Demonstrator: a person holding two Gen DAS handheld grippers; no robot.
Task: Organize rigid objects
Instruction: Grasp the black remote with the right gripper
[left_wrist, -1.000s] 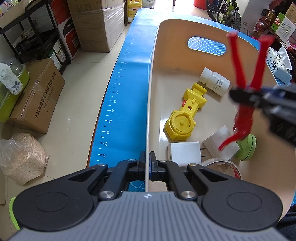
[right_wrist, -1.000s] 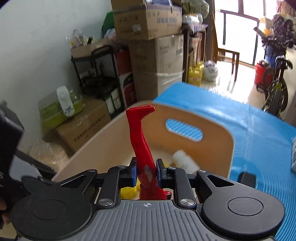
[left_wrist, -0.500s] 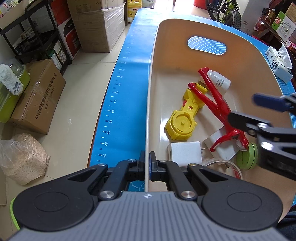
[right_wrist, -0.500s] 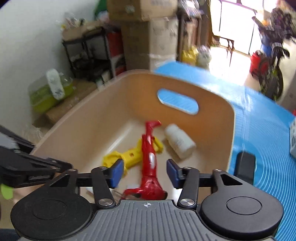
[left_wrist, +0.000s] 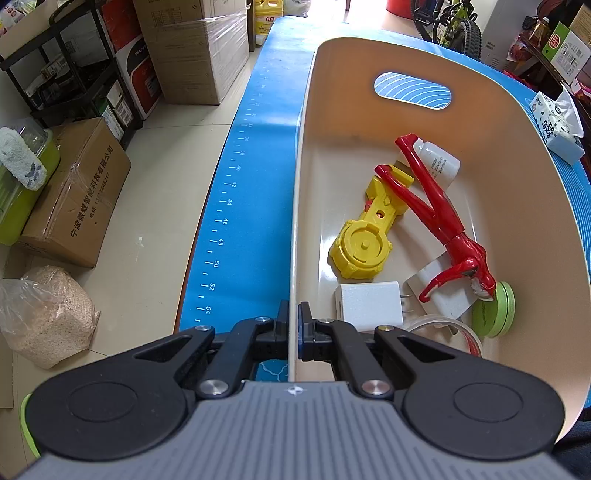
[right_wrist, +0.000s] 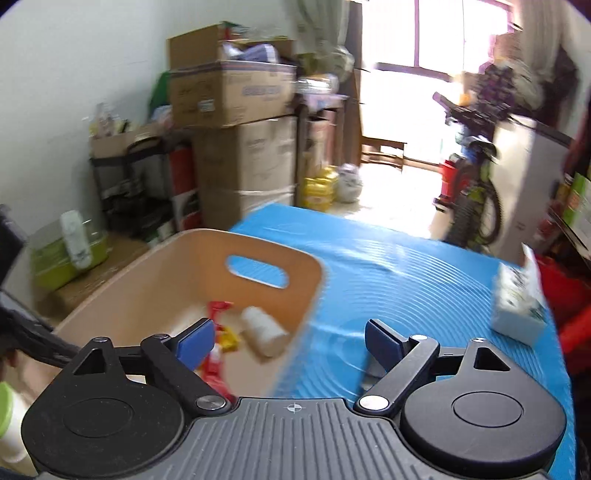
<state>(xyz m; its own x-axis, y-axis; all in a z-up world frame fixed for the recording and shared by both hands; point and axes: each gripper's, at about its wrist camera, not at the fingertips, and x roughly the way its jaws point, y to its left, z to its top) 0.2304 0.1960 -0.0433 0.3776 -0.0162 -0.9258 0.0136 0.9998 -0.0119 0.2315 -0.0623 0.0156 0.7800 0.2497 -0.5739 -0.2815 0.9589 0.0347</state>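
A beige bin (left_wrist: 491, 96) stands on the blue mat. My left gripper (left_wrist: 293, 330) is shut on the bin's near left wall. Inside lie a red toy figure (left_wrist: 439, 210), a yellow toy (left_wrist: 364, 247), a white bottle (left_wrist: 439, 162), a white charger (left_wrist: 367, 306), a green round case (left_wrist: 498, 314) and a tape roll (left_wrist: 447, 328). My right gripper (right_wrist: 290, 339) is open and empty, above the bin's right wall (right_wrist: 295, 266). The red figure (right_wrist: 218, 308) and bottle (right_wrist: 264, 332) show blurred in the right wrist view.
A tissue pack (left_wrist: 556, 125) lies on the blue mat (right_wrist: 424, 280) right of the bin; it also shows in the right wrist view (right_wrist: 519, 302). Cardboard boxes (left_wrist: 74, 195), a black shelf and a sack stand on the floor to the left. A bicycle is at the far end.
My right gripper opened and let the red figure drop into the bin, then pulled back to the right and out of the left wrist view. My left gripper has not moved.
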